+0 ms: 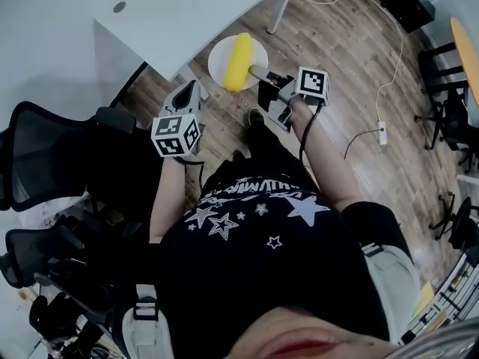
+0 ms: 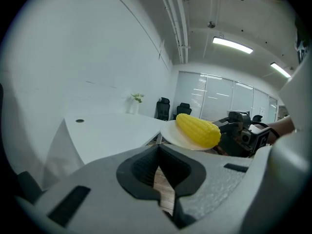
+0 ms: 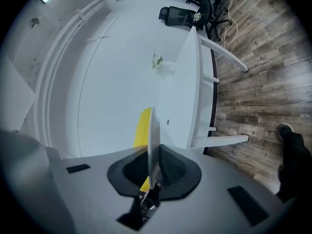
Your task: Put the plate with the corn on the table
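Looks like we're mid-carry: the right gripper (image 1: 256, 72) is clamped on the rim of the round white plate (image 1: 218, 51), with the yellow corn cob (image 1: 239, 60) lying across it. The plate hangs in the air above the brown wood-plank floor (image 1: 352, 66), right by the near edge of the big white table (image 1: 172, 13) (not set down yet, I'd say). The left gripper (image 2: 158, 172) sits just left of the plate, jaws together on nothing. Next move, my guess: carry the plate further over the tabletop, keep it level so the cob doesn't roll, lower it, then let go.
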Demonstrator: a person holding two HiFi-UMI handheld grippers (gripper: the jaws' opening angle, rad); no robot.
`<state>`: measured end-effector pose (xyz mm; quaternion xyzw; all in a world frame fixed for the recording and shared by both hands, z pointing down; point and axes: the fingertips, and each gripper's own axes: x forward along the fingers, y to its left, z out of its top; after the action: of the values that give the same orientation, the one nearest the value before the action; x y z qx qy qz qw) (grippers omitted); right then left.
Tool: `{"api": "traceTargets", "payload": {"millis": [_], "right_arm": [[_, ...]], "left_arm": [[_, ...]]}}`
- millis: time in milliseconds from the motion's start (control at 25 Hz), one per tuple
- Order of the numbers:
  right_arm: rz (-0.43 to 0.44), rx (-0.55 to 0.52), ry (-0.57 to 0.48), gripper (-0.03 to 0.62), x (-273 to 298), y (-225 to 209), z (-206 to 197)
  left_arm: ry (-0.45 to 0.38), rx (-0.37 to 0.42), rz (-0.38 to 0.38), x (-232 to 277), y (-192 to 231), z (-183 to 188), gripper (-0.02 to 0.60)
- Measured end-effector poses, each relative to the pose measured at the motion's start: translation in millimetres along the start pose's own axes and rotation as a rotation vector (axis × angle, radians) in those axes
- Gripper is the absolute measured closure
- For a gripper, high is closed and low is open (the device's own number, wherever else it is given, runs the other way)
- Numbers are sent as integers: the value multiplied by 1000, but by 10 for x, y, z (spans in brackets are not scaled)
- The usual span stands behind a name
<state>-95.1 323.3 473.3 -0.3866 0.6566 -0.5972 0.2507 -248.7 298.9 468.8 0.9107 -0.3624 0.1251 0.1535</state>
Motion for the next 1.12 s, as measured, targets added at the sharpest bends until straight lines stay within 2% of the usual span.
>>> {"api": "traceTargets", "payload": {"millis": [320,560,760,1120], "right_arm": [[26,-13,28,563,293,-106,654],[48,-30,70,563,804,-155,1409],[67,-77,122,563,1222,-149,2026],[84,-64,190,562,1694,-255,2927]], "left_arm": [[1,22,5,598,130,258,575],[-8,16,69,1268,497,623,575],[-10,-22,137,1779,813,881,575],[0,-53,203,2611,1079,1205,575]]}}
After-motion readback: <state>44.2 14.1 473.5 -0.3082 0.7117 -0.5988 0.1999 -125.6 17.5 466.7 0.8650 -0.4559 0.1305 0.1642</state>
